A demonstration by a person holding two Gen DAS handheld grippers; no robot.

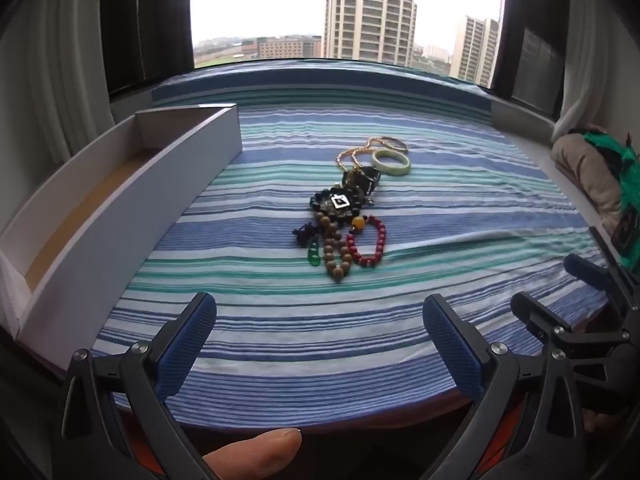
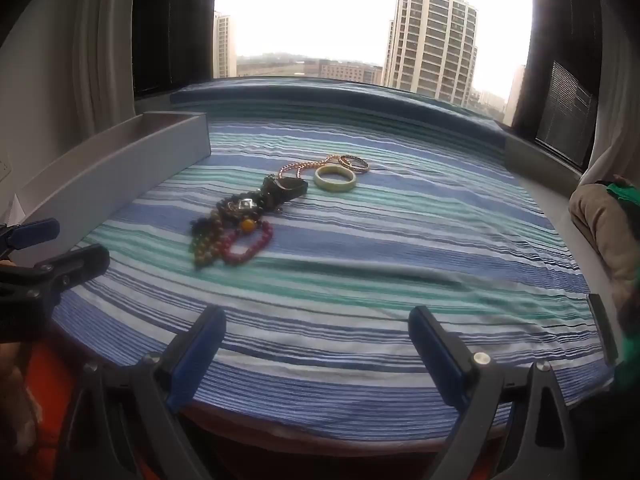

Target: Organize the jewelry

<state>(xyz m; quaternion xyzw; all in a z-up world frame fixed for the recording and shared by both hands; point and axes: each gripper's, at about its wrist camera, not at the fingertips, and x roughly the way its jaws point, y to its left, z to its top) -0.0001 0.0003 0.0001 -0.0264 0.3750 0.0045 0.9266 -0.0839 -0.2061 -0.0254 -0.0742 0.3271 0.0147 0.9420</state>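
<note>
Both tools, left tool [image 1: 320,312] and right tool [image 2: 317,326], are hanging wide open and empty, pointing at the jewelry pile [image 1: 340,216] lying on the striped cloth [image 1: 440,208] beside a white box [image 1: 120,196].

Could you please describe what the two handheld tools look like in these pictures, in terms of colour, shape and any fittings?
Both look alike. The left tool and right tool each have two black plastic arms splaying outward, joined by round silver pivot screws. Each finger carries a flat, blue textured pad on its inner face. No cables or markings show. A bare fingertip appears at the left view's bottom edge; no sleeve is visible.
</note>
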